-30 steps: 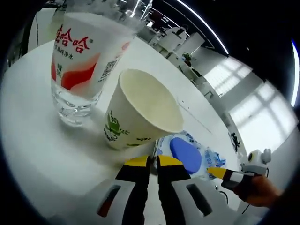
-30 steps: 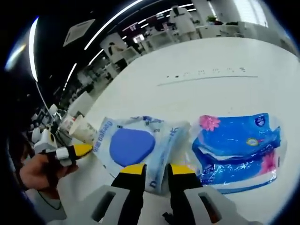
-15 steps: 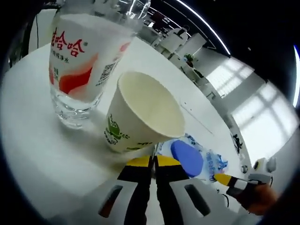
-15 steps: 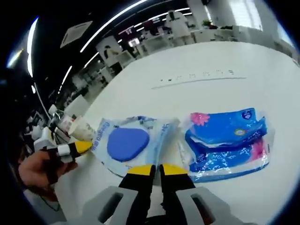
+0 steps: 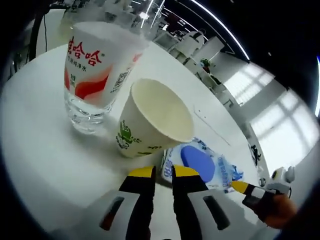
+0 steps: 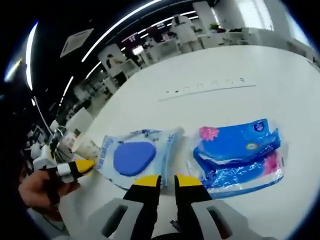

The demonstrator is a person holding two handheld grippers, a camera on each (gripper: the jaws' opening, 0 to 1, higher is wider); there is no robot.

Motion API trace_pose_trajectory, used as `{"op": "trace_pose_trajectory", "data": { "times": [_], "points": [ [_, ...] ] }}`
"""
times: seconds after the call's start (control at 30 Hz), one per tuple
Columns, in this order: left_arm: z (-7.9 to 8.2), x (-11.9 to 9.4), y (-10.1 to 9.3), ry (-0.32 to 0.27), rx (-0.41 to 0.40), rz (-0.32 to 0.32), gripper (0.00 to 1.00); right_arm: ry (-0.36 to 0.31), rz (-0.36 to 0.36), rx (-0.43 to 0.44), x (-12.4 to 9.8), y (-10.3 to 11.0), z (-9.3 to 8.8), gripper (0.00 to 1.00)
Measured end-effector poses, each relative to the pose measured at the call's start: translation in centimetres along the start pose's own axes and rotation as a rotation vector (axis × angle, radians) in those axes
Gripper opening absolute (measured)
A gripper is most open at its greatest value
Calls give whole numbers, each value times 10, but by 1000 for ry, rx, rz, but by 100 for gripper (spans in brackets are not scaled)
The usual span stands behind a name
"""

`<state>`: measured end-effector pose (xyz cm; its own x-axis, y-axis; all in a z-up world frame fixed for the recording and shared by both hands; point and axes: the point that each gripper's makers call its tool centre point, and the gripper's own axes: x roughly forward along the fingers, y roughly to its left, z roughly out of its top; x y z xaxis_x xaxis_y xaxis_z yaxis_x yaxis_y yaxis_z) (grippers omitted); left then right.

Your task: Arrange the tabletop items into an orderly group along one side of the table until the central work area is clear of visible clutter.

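Items lined up near table (image 5: 40, 150) edge; both grippers hold nothing.
Your left gripper (image 5: 163, 172) sits slightly parted behind the paper cup (image 5: 152, 120); right gripper (image 6: 162, 180) is likewise parted, before the wet-wipes pack (image 6: 137, 157). Cup's light, crushable: pinch its rim gently.

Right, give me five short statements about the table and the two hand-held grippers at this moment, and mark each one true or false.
1. The paper cup stands beside the water bottle. True.
2. The paper cup is full of liquid. False: its inside looks empty.
3. The wipes pack with the blue lid lies next to the blue tissue pack on the white table. True.
4. The left hand-held gripper is clamped on the paper cup. False: its jaws stand slightly apart, short of the cup, holding nothing.
5. The right hand-held gripper is lifting the blue tissue pack. False: the pack lies flat on the table, and the nearly closed jaws hold nothing.
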<state>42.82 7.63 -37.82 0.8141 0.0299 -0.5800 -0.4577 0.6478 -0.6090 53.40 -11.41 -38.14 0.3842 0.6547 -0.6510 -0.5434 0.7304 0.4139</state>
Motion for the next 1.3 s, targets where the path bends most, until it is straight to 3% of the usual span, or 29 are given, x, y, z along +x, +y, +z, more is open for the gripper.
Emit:
{"op": "trace_pose_trajectory", "data": {
  "times": [0.27,0.3,0.33,0.43,0.5,0.6,0.67,0.7,0.93,1.17,1.3],
  "points": [
    [-20,-8,1,4,16,-4,9,-31,-25,33,-24,-21,-4,10],
    [-23,-8,-2,7,31,-13,9,-34,-30,33,-37,-14,-15,10],
    [-25,-9,-5,9,42,-21,9,-34,-32,34,-38,-16,-16,10],
    [-34,-8,-20,24,89,-68,8,-37,-42,42,-43,-26,-16,11],
    [-44,-8,-34,51,157,-104,9,-39,-52,52,-56,-28,-28,12],
    [-60,-7,-55,83,230,-155,10,-42,-62,66,-65,-39,-33,12],
    [-74,-7,-72,113,262,-198,11,-39,-70,75,-75,-42,-45,13],
    [-81,-8,-79,131,277,-215,12,-37,-77,84,-91,-40,-58,13],
    [-111,-9,-104,170,302,-246,12,-35,-89,118,-96,-55,-59,14],
    [-126,-11,-110,213,317,-264,12,-40,-95,135,-115,-53,-78,14],
    [-138,-10,-115,237,326,-278,12,-38,-83,142,-110,-52,-75,14]
  ]
}}
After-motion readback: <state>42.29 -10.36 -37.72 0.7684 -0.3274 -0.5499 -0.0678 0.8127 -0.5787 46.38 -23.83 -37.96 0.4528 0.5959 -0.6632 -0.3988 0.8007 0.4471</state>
